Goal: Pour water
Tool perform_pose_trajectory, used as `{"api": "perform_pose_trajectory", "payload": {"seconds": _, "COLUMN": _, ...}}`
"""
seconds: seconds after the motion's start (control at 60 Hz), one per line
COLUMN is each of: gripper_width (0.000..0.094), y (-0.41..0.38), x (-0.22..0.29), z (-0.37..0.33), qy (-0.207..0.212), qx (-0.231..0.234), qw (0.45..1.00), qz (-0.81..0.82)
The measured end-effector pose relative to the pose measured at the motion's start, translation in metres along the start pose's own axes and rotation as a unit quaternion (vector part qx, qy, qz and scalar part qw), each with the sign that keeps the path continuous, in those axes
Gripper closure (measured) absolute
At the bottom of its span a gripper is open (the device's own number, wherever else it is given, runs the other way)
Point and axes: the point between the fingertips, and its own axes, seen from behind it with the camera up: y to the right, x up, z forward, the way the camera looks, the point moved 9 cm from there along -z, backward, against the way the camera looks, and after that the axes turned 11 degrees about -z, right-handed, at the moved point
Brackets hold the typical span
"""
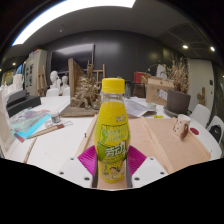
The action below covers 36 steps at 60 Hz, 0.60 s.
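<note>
One bottle (113,130) fills the lower middle of my view, upright, with a yellow cap on top and a yellow-green label below carrying a pink band. It sits right between my two fingers, and my gripper (113,166) is clamped on it: the left finger (80,167) presses its lower left side, the right finger (146,168) its lower right side, and a sliver of pink pad shows against the label on each side. The liquid inside looks pale yellow.

Behind the bottle runs the worktop (60,140), pale and wide, spreading across the middle of the frame. At middle left I count one flat pile of papers and packets (33,123) lying on it, with some blue in it. At middle right there is one small white cup (182,125) standing on a tan sheet (165,137), well apart from the bottle. Just beyond that, one brown cardboard box (158,92) sits at right of centre, and one dark monitor-like thing (178,101) next to it.

Far back, upper middle, a dark wall (120,50) closes the room, and one long curved light (70,8) glows across the upper left of the frame. More clutter along the back I can't make out.
</note>
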Motion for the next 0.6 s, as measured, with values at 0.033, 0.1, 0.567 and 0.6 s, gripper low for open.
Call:
{"api": "perform_pose_trajectory", "payload": {"seconds": 0.033, "gripper_width": 0.0583, "y": 0.001, "x": 0.000, "z": 0.001, "qy": -0.001, "qx": -0.001, "qw": 1.000, "qz": 0.002}}
{"api": "perform_pose_trajectory", "payload": {"seconds": 0.1, "gripper_width": 0.0654, "y": 0.000, "x": 0.000, "z": 0.001, "qy": -0.005, "qx": 0.000, "qw": 1.000, "qz": 0.003}}
{"api": "perform_pose_trajectory", "payload": {"seconds": 0.567, "gripper_width": 0.0658, "y": 0.069, "x": 0.137, "z": 0.012, "qy": 0.075, "qx": 0.092, "qw": 0.973, "qz": 0.195}}
{"api": "perform_pose_trajectory", "payload": {"seconds": 0.6, "gripper_width": 0.0659, "y": 0.085, "x": 0.150, "z": 0.017, "qy": 0.082, "qx": 0.106, "qw": 0.963, "qz": 0.236}}
